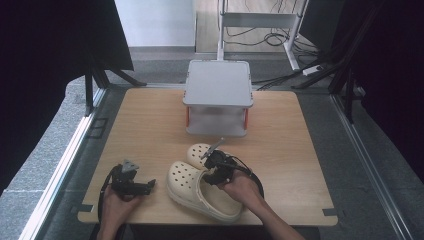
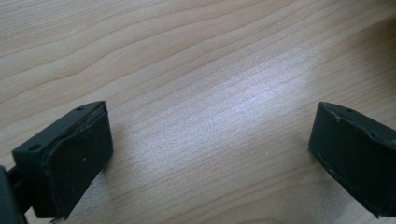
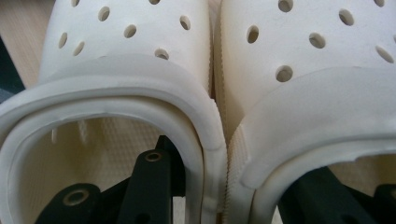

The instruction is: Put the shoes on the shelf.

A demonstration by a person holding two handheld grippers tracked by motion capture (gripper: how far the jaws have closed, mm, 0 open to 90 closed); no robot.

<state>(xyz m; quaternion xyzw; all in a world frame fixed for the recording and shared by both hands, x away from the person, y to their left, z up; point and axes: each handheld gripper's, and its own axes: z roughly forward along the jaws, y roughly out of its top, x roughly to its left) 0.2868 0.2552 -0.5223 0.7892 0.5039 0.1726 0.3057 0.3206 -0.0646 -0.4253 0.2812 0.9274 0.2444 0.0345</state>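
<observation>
While the left gripper (image 1: pixel 150 185) waits wide open and empty over the bare table (image 1: pixel 150 125) at the near edge, the right gripper (image 1: pixel 214 170) has one jaw inside each cream clog (image 1: pixel 200 192), pinching their touching inner walls together. So the pair looks gripped, side by side near the front middle, but not yet lifted. Carrying them on, probably to the grey lidded box (image 1: pixel 218 95) beyond, remains.
</observation>
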